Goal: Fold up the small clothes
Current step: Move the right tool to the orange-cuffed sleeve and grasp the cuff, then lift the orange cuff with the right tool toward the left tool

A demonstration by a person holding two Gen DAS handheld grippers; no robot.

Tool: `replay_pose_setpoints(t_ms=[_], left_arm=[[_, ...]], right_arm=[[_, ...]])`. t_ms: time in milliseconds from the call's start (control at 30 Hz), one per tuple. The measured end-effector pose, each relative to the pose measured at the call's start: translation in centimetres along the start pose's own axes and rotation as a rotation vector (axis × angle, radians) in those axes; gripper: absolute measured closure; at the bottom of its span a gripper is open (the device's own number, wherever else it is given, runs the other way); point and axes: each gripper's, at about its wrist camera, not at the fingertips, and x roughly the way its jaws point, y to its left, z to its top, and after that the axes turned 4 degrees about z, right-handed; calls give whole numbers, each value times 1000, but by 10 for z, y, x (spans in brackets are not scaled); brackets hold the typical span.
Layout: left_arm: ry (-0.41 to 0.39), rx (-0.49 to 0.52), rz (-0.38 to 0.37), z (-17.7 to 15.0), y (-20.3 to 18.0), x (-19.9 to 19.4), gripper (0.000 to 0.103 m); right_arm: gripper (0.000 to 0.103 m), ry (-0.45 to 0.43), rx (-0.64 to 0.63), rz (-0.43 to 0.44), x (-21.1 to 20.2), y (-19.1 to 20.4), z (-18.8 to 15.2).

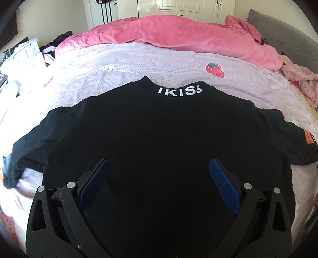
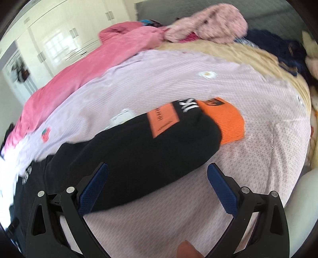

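A small black top (image 1: 159,135) with white letters on its collar (image 1: 179,91) lies spread flat on the lilac bedsheet (image 1: 139,67), sleeves out to both sides. My left gripper (image 1: 159,164) hovers open and empty over its lower body. In the right wrist view, the top's right sleeve (image 2: 151,146) ends in an orange cuff (image 2: 228,123) and bears an orange patch (image 2: 164,124). My right gripper (image 2: 158,168) is open and empty just above the sleeve's lower edge.
A pink quilt (image 1: 169,35) is bunched along the far side of the bed. A fluffy pink garment (image 2: 210,23) and dark clothes (image 2: 282,51) lie at the right. A grey headboard (image 1: 282,33) and white wardrobes (image 1: 178,8) stand behind. Clutter sits on the left (image 1: 21,57).
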Motion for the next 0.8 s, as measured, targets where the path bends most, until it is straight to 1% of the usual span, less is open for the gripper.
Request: replay_pose_setpoints(t_ms=[300,500,600,633,700,733,767,800], left_arm=[[8,-3,16,23,-10,19,9],[21,4,8,35,-19,36,9],[24,10,6,40,-21,43,9],[24,11,8,42,-22,46,9],[25,5,10,45,-22,51,9],[24,-2,12,46,-21,54,9],[23,-6,13,47,-20,56,9],[21,-10,17,46,-18,57,9]], right_arm=[[4,25,101,-11,23,-29,26],[4,12,133,10,33,-32,38],[4,-18,127,32,33,-31,43],[6,-28,121,44,33,-30,44],[16,-48,124,73,32,-30,47],[25,-53,125,76,32,-30,48],[32,-62,125,80,32,-30,50],[35,-68,123,86,32,-30,51]])
